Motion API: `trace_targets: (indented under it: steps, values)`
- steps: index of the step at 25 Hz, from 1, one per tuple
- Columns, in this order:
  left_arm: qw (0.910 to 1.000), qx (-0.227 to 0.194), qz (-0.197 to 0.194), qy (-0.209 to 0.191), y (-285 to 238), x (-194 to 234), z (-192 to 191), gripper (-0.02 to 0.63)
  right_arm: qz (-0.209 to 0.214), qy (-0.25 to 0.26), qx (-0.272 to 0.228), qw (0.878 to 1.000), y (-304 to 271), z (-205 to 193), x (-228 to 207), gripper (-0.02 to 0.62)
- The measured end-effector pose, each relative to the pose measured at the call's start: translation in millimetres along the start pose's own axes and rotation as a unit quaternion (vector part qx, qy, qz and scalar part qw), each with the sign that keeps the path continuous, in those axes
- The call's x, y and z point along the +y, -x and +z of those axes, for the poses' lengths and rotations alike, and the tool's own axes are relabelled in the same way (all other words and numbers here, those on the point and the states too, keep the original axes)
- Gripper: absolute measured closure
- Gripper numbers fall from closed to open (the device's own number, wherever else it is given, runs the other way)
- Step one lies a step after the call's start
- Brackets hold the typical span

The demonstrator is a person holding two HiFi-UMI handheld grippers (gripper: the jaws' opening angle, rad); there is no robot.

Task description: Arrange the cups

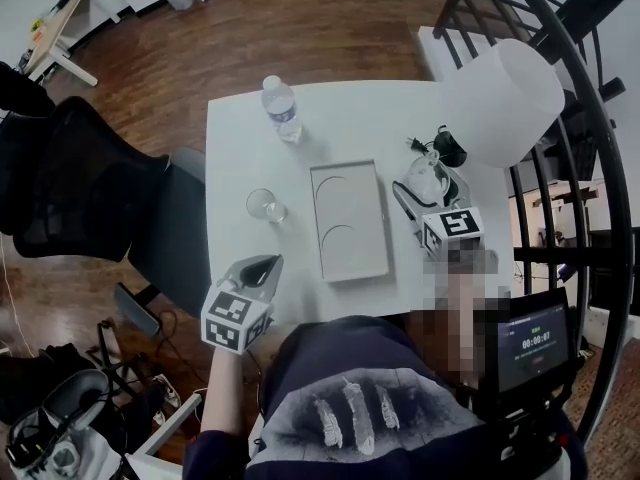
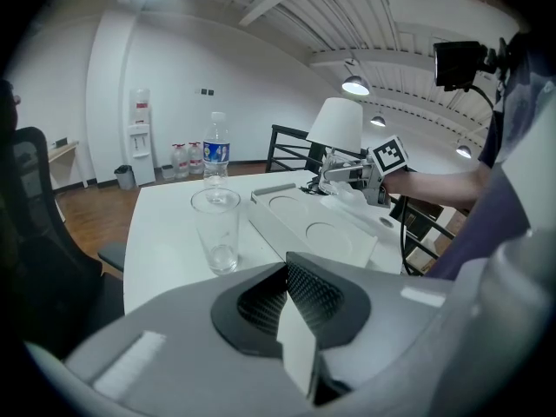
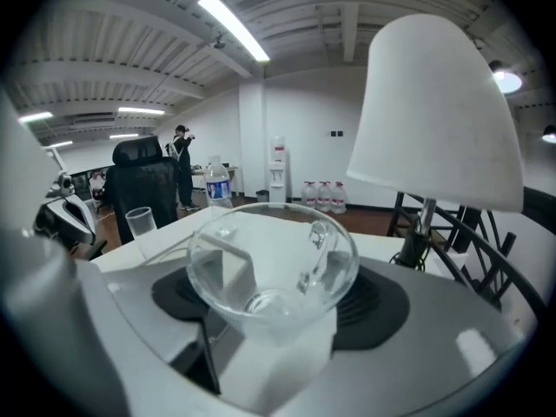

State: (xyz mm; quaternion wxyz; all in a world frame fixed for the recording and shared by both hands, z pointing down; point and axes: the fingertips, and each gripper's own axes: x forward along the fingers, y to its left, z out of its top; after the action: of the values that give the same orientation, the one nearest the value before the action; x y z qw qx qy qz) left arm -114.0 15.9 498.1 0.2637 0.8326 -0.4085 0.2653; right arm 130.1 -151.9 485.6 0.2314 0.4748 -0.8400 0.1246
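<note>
Over the table (image 1: 240, 148), right claw (image 3: 265, 324) clamped on a clear cup (image 3: 271, 250), left claw (image 2: 291, 307) closed, empty.

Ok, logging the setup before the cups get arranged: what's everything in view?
white square table: 1, white, centre of view.
white rectangular tray: 1, white, mid-table, empty, two round recesses.
clear glass cups: 2, clear; one standing left of tray, one in right gripper.
clear plastic water bottle: 1, blue label, table's far side.
white-shaded lamp: 1, white, table's right side.
black office chair: 1, black, left of table.
left gripper: 1, grey, shut, empty.
right gripper: 1, grey, shut on cup.
</note>
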Motion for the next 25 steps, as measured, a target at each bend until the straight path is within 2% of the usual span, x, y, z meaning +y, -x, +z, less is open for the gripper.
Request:
trace_targets:
  steps: [7,14,17,21,25]
  values:
    - [0.9999,-0.009,0.010,0.010,7.1,2.7,0.8,0.591,0.069,0.024,-0.029,0.997,-2.1,39.1,39.1,0.193]
    - [0.9995,-0.011,0.018,0.024,17.6,5.8,-5.9,0.591,0.147,0.063,-0.042,0.986,-8.9,63.7,85.0,0.193]
    - [0.9992,-0.013,0.022,0.030,21.3,8.8,-7.1,0.591,0.192,0.082,-0.043,0.977,-13.3,69.8,106.1,0.195]
    - [0.9989,-0.011,0.027,0.036,21.0,10.5,-11.9,0.591,0.258,0.110,-0.043,0.959,-18.0,70.2,129.8,0.193]
    - [0.9989,-0.010,0.025,0.038,23.4,13.2,-12.4,0.591,0.302,0.126,-0.033,0.944,-23.5,68.6,147.5,0.193]
